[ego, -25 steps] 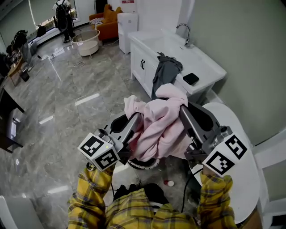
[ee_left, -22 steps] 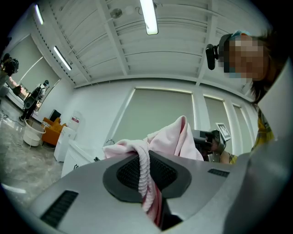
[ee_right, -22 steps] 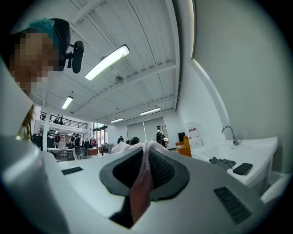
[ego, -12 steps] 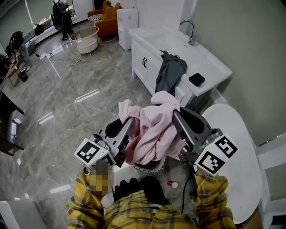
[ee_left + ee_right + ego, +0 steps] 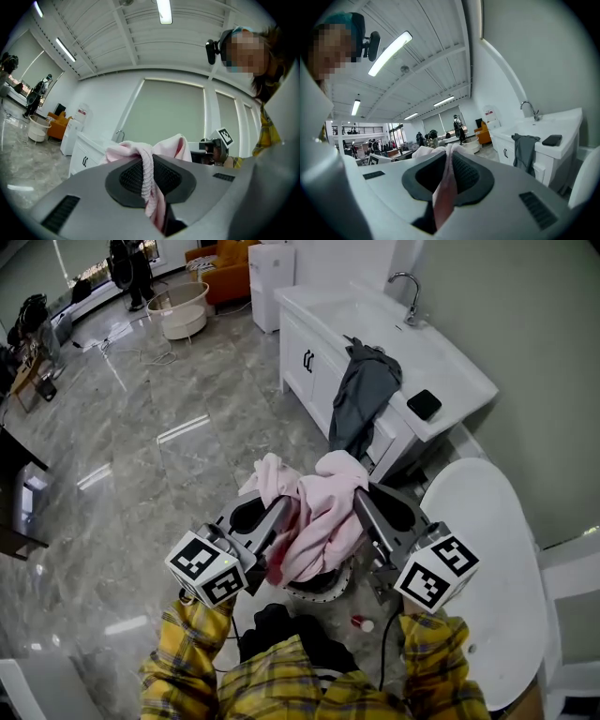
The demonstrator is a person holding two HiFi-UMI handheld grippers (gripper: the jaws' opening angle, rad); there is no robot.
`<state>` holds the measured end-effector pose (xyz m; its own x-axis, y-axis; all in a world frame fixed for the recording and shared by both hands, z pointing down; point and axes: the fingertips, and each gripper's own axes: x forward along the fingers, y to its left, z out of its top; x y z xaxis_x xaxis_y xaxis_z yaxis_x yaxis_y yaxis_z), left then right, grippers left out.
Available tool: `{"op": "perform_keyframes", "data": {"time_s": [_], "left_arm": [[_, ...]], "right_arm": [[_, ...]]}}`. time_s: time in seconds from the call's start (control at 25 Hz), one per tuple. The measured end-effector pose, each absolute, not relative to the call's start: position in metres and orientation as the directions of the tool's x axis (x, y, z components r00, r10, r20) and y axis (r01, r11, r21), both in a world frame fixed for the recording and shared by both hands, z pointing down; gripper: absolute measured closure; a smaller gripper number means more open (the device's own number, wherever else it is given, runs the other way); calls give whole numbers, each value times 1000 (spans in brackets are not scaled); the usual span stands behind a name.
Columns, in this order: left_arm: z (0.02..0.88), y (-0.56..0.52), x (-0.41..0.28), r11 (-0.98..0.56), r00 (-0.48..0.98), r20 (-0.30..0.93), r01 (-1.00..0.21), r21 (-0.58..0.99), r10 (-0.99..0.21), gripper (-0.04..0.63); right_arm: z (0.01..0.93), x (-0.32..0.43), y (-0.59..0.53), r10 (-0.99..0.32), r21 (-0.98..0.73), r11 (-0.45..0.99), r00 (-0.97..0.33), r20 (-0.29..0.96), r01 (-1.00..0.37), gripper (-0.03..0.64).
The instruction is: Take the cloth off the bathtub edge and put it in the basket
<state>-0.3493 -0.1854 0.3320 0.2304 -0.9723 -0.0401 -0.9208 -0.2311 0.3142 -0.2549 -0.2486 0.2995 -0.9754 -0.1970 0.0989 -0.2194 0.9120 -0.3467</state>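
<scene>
A pink cloth [image 5: 323,512] hangs bunched between my two grippers, over a round dark basket [image 5: 323,590] on the floor. My left gripper [image 5: 283,507] is shut on the cloth's left part, and a ribbed pink fold [image 5: 147,180] is pinched in its jaws. My right gripper [image 5: 360,496] is shut on the right part, with pink fabric [image 5: 444,185] squeezed between its pads. The cloth's lower end hides most of the basket's opening. The white bathtub [image 5: 487,559] curves along the right.
A white sink cabinet [image 5: 323,352] with a tap [image 5: 410,289] stands behind; a grey cloth [image 5: 361,395] drapes over its edge beside a black flat object [image 5: 424,404]. A white tub [image 5: 180,315] and an orange sofa [image 5: 225,282] stand far off on the marble floor. A small red-and-white item [image 5: 357,622] lies by the basket.
Both grippers have come down with the pink cloth, which now hangs lower over the basket. Both grips are unchanged.
</scene>
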Motion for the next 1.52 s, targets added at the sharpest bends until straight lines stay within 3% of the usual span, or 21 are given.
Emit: {"op": "perform_keyframes", "data": {"time_s": [0.48,1.0,1.32,1.52], "left_arm": [[489,-186,-336,-155,258,301,-932,329,-918,549],[621,-181,-317,-124,283,610,-949,289,-740,548],[627,-186,-334,-40,215,591,-955,294,-777,546],[623,-178,-338,3,185,578,-951,309,-795,548]], "right_arm": [[455,-221,-261,-273,-440,798,-897,347,-413,558],[590,-205,-253,-219,-429,747,-797,562,-507,557],[615,-202,-251,-194,-379,772,-756,625,-511,520],[615,-201,-248,-182,-398,766,-764,619,-505,539]]}}
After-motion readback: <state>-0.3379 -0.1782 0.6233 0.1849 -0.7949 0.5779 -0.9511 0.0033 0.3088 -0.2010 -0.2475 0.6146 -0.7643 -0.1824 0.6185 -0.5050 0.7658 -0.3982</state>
